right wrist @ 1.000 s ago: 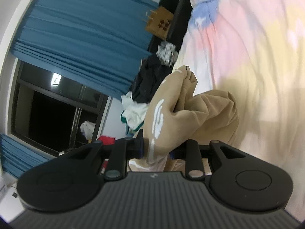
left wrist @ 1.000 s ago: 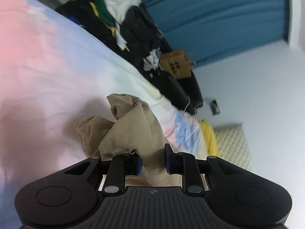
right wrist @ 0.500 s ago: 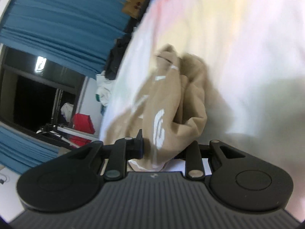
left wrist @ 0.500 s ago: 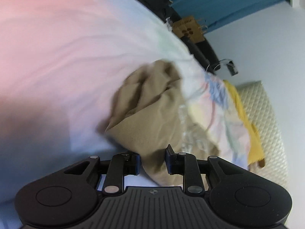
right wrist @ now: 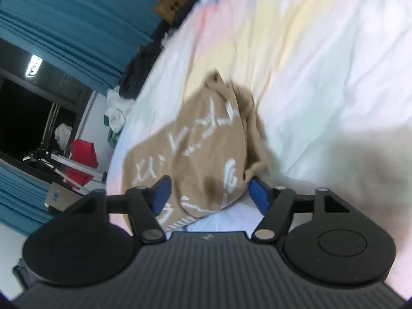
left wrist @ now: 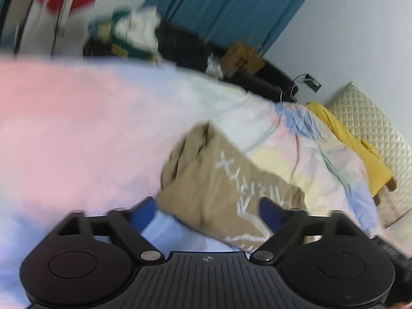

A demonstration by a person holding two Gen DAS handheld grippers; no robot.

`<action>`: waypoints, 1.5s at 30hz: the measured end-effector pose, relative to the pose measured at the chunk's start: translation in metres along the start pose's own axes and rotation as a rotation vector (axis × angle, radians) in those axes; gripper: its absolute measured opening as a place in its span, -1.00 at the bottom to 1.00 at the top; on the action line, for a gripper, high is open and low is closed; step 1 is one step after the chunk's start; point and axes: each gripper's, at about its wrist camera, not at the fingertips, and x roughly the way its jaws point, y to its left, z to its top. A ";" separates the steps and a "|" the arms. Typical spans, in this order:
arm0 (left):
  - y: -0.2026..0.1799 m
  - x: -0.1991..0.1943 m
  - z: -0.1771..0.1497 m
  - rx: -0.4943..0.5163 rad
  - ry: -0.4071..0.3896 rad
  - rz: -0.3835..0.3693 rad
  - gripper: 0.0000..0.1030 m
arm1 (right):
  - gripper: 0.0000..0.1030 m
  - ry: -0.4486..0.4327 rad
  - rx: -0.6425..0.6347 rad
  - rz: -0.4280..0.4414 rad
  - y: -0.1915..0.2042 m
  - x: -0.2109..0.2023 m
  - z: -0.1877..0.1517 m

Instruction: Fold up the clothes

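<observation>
**Mia:** Where is the tan shirt (left wrist: 226, 180)?

**Ben:** It lies flat on the pastel bed sheet (left wrist: 77, 118). From the left camera it sits just ahead of the tongs, a bit toward 1 o'clock. It has white writing on it. One side is bunched up.

**Mia:** Is the left gripper (left wrist: 207, 209) holding it?

**Ben:** No. Its two blue fingertips (left wrist: 143, 212) are spread wide apart. The shirt lies under the gap between them, and nothing is pinched.

**Mia:** And the right gripper (right wrist: 209, 190)?

**Ben:** The same. Its blue fingertips (right wrist: 161, 191) stand far apart too. The shirt (right wrist: 195, 149) reaches from the gap up toward 12 o'clock. The bunched part is at 1 o'clock. The sheet (right wrist: 322, 77) spreads out to 2 o'clock.

**Mia:** What else is there?

**Ben:** From the left camera, a blue curtain (left wrist: 226, 7) hangs at 12 o'clock. A pile of clothes (left wrist: 134, 33) sits at 11 o'clock. Yellow cloth (left wrist: 355, 149) lies at 2 o'clock, beside a quilted cushion (left wrist: 373, 128). The picture is a bit blurry.
</observation>
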 end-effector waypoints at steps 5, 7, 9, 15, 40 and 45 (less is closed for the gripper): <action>-0.037 -0.069 0.007 0.139 -0.090 0.002 0.99 | 0.65 -0.128 -0.168 0.035 0.040 -0.062 0.002; -0.051 -0.096 0.004 0.184 -0.124 0.025 0.99 | 0.65 -0.156 -0.219 0.044 0.056 -0.082 0.002; -0.065 -0.124 -0.001 0.228 -0.161 0.043 0.99 | 0.65 -0.177 -0.264 0.054 0.071 -0.102 0.000; -0.092 -0.207 -0.022 0.291 -0.259 0.067 0.99 | 0.64 -0.209 -0.368 0.061 0.096 -0.152 -0.017; -0.066 -0.287 -0.125 0.375 -0.286 0.143 0.99 | 0.64 -0.308 -0.750 -0.019 0.119 -0.179 -0.158; -0.055 -0.272 -0.133 0.377 -0.254 0.155 0.99 | 0.63 -0.317 -0.785 -0.079 0.114 -0.164 -0.173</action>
